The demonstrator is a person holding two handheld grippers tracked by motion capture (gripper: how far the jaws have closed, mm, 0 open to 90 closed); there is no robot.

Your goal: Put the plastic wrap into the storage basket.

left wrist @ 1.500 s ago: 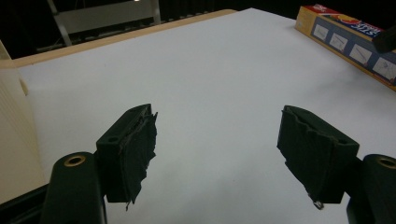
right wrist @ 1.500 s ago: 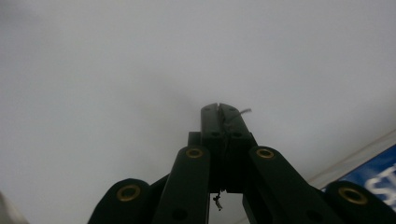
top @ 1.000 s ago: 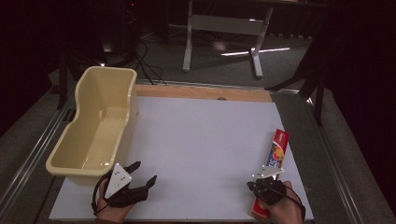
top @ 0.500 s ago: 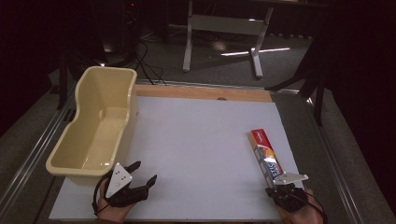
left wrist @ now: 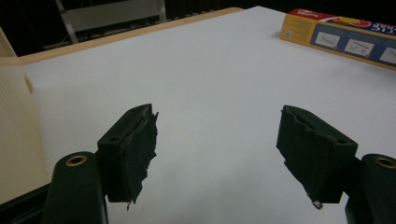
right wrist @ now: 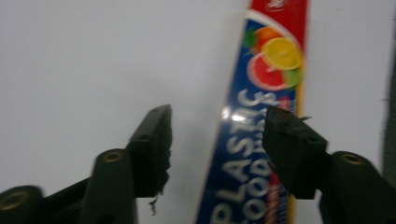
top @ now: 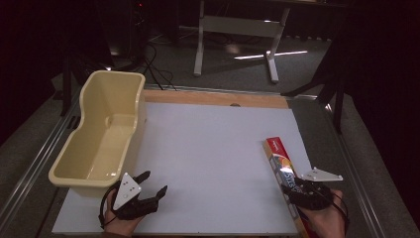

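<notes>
A long plastic food wrap box point(top: 280, 166) in red, blue and yellow lies flat at the table's right side, running from mid-table toward the near edge. My right gripper point(top: 303, 191) hovers over its near end, open, with the box point(right wrist: 261, 126) between and below the jaws, nearer the right one. Near the table's front left my left gripper point(top: 152, 184) is open with nothing between its fingers point(left wrist: 133, 149). The far end of the box point(left wrist: 341, 37) appears at the upper right of the left gripper view.
A cream plastic tub point(top: 101, 136) stands along the left edge of the white table top point(top: 213, 148), just beyond my left gripper. A wooden strip point(top: 218, 98) borders the far edge. Metal rails run along both sides.
The box has swung from leaning right to leaning left, and its near end has shifted right. My right gripper moved right and back with it. The left gripper stayed still.
</notes>
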